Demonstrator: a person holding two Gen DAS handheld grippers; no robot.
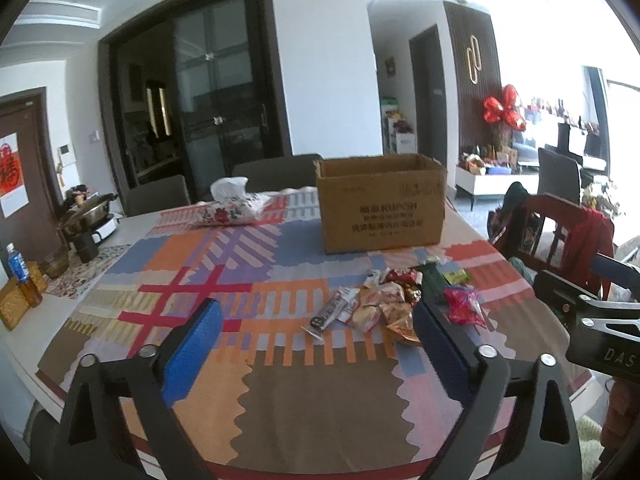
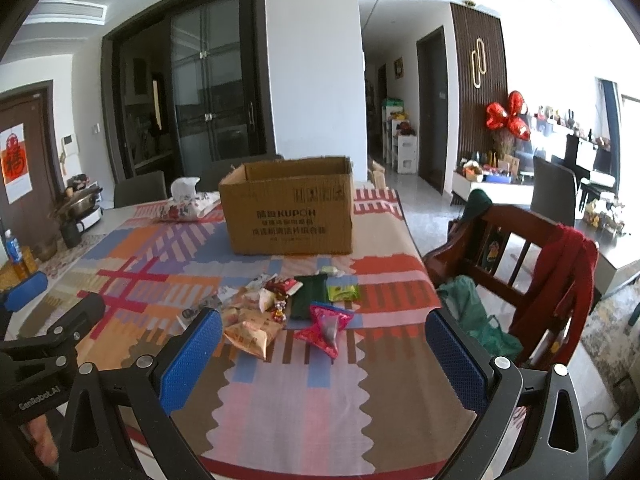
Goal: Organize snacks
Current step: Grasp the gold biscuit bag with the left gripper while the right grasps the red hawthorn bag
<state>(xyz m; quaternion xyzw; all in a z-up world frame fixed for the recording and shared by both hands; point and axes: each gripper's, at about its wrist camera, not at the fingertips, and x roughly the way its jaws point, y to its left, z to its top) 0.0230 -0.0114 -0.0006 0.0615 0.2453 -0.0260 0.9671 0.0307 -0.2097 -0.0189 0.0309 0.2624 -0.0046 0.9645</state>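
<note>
Patchwork cloth covers the table [image 1: 192, 264]. Left gripper [image 1: 316, 344] hovers with fingers spread wide, empty. Ahead lies the snack pile [image 1: 384, 304] before an open box [image 1: 382, 202]. Right gripper [image 2: 324, 354] gapes too, empty, above a pink packet [image 2: 326, 326].

cardboard box [image 2: 290, 208] interior hidden, overlapping snack packets [image 2: 256, 320] partly covered, labels unreadable

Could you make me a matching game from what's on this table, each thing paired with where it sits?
Things:
1. cardboard box
2. tissue pack
3. pink snack packet
4. blue-capped bottle

Places:
A. at the table's far left edge
B. nearest the right gripper, front of the snack pile
C. beyond the snacks, mid-table
D. just left of the box

Pairs: 1-C, 2-D, 3-B, 4-A
</note>
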